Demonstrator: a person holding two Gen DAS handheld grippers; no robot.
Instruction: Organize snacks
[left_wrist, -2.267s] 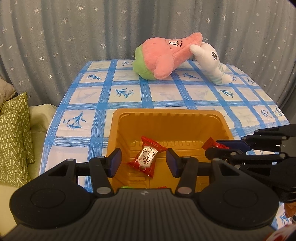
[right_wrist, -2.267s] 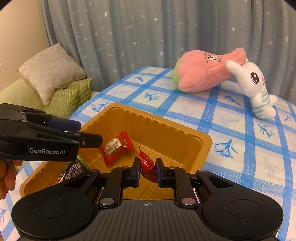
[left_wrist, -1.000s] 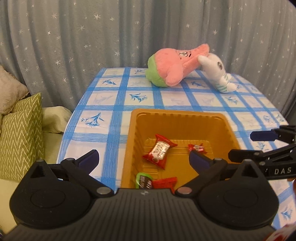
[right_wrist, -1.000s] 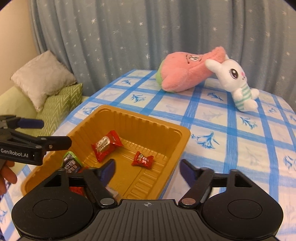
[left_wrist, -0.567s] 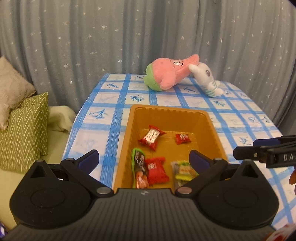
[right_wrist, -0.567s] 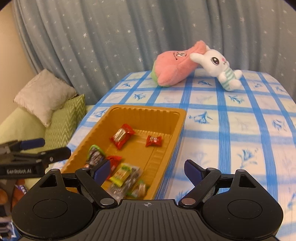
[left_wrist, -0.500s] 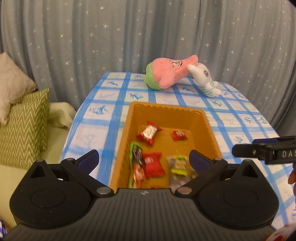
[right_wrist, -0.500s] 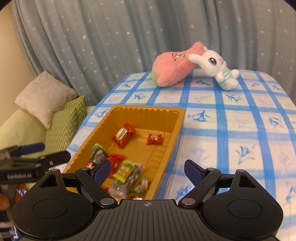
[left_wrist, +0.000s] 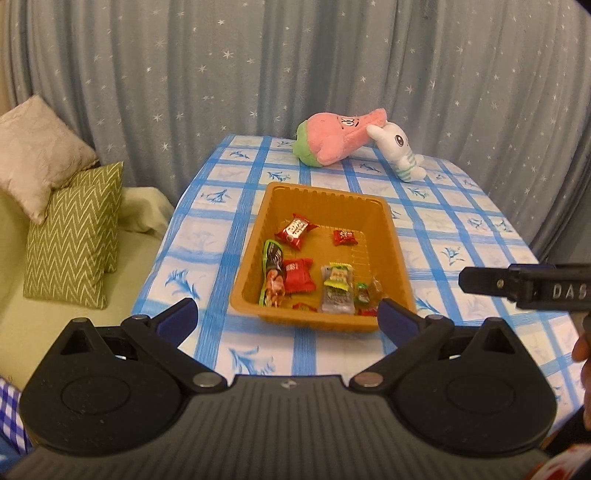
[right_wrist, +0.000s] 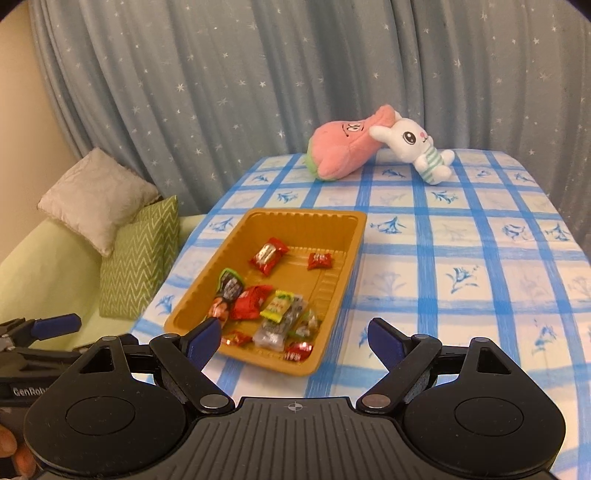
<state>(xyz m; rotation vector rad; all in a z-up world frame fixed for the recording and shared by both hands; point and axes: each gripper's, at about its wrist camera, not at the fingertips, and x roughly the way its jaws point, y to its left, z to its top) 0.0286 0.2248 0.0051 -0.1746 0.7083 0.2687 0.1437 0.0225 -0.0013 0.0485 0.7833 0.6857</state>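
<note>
While both hands were held back from the counter (right_wrist: 461, 258), angled downward, the left tool (left_wrist: 286, 317) and right tool (right_wrist: 293, 338) stood with jaws spread wide, nothing between them. Wrapped snacks (left_wrist: 297, 275) lay inside the orange tray (left_wrist: 395, 243) near the counter's front edge; two plush toys (right_wrist: 347, 146) rested at its far end.

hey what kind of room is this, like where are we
Probably a home living room or bedroom. A table with a blue checked cloth holds plush toys, cushions sit on a sofa or bed beside it, and a star-print curtain hangs behind.
</note>
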